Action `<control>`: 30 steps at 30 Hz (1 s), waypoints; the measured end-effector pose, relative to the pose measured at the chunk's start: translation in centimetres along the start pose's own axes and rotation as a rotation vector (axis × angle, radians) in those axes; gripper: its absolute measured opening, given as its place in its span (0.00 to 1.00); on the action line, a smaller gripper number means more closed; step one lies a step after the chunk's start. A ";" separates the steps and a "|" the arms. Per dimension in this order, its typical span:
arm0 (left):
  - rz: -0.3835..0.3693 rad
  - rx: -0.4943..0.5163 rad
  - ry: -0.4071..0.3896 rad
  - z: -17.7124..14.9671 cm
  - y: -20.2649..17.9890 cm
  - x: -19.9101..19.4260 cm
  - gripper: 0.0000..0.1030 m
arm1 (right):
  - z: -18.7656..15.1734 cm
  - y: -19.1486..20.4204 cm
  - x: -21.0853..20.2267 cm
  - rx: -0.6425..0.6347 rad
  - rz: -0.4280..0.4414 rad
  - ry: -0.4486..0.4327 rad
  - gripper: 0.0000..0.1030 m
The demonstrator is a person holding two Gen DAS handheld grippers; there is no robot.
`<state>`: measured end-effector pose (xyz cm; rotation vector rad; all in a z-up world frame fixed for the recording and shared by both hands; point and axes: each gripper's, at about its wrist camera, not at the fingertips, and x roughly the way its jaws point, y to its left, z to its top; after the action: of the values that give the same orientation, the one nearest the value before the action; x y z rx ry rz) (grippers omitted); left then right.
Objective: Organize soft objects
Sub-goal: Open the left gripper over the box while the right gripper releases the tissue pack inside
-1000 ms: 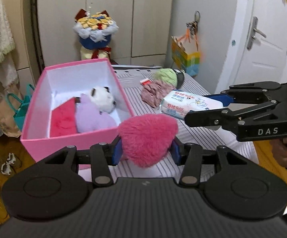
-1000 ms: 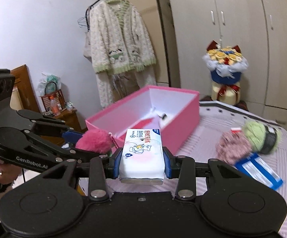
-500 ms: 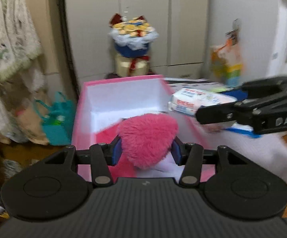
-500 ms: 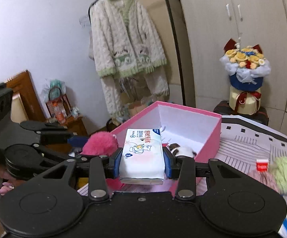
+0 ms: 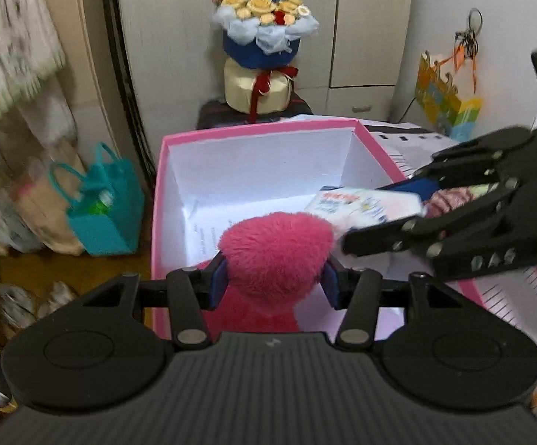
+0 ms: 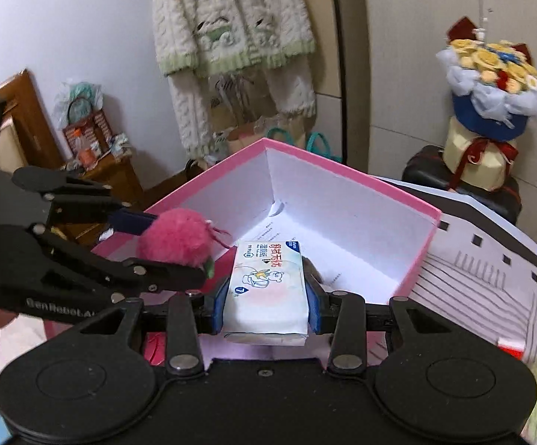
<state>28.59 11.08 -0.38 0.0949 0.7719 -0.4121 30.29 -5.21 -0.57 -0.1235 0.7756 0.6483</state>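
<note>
Nearest, the left gripper (image 5: 274, 283) has its blue pads pressed against the sides of a fuzzy hot-pink plush heart (image 5: 274, 252), whose lobes point away from the hand and whose narrow end hangs down toward it; the heart hovers over the near end of the open pink cardboard box with a white interior (image 5: 261, 163). Just beside it, the right gripper (image 6: 265, 306) clamps a soft white pack of tissues (image 6: 268, 289) by its long sides, the pack's long axis running straight forward along the fingers and out over the box. The pack carries a cartoon bear, red Chinese characters I cannot read, a blue corner patch and a "7" near the holder's end. The side of the left gripper reads "GenRobot.AI" in the right wrist view; the right one shows "DAS" in the left wrist view. The box sits on a white, grey-striped table cover (image 6: 491, 282). Farther off stand a blue-wrapped bouquet of yellow fabric roses (image 5: 266, 22), a teal tote bag (image 5: 101, 204) on the floor, and a cream knitted cardigan with green trim (image 6: 231, 22) hanging by the wall.
</note>
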 end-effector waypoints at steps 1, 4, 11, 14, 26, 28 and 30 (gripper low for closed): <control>-0.010 -0.012 -0.001 0.1 0.2 0.2 0.49 | 0.2 0.1 0.4 -0.023 0.003 0.015 0.44; -0.005 -0.025 0.001 0.2 0.5 0.7 0.49 | 0.5 0.5 1.8 -0.096 -0.004 0.053 0.44; 0.044 -0.051 0.024 0.5 1.1 2.3 0.54 | 1.1 1.5 3.9 -0.190 -0.040 0.101 0.45; 0.056 -0.088 -0.006 0.3 1.5 2.0 0.65 | 0.9 2.3 3.4 -0.232 -0.055 0.076 0.60; 0.013 -0.096 -0.113 -1.4 0.4 -4.2 0.73 | -2.0 3.4 -4.9 -0.187 -0.069 -0.100 0.74; 0.021 -0.078 -0.122 -1.4 -0.2 -5.5 0.73 | -2.6 3.8 -6.7 -0.186 -0.082 -0.120 0.74; 0.015 -0.063 -0.126 -1.4 -0.8 -7.0 0.73 | -3.0 4.3 -8.3 -0.186 -0.100 -0.133 0.74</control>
<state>22.89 12.96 3.49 0.0153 0.6587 -0.3757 21.46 -6.90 3.50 -0.2849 0.5763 0.6260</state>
